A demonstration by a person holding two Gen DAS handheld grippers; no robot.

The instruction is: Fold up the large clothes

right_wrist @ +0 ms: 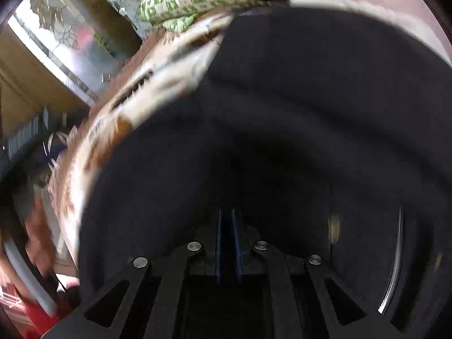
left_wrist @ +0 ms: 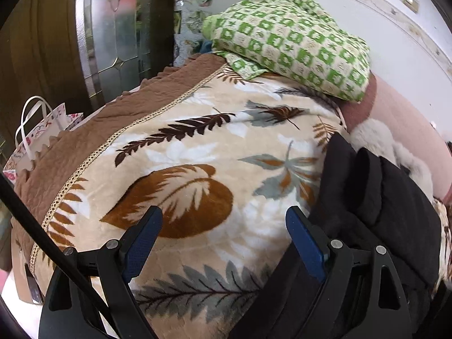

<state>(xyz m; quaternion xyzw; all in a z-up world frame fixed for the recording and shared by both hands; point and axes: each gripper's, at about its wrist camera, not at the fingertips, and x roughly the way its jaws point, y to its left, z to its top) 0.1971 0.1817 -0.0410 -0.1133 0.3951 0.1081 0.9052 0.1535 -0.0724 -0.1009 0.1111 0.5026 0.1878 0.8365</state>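
A black garment (left_wrist: 375, 197) lies bunched in thick folds on the right side of a bed, over a beige leaf-print blanket (left_wrist: 197, 147). My left gripper (left_wrist: 223, 226) is open and empty above the blanket, its right finger (left_wrist: 305, 240) next to the garment's edge. In the right wrist view the black garment (right_wrist: 282, 113) fills most of the frame, blurred. My right gripper (right_wrist: 227, 226) has its blue pads nearly together, shut on a fold of the black garment.
A green-and-cream checked folded quilt (left_wrist: 293, 36) sits at the head of the bed. A white fluffy item (left_wrist: 381, 141) lies by the pink wall side. A paper gift bag (left_wrist: 39, 132) stands on the floor at the left, near a glass door (left_wrist: 113, 28).
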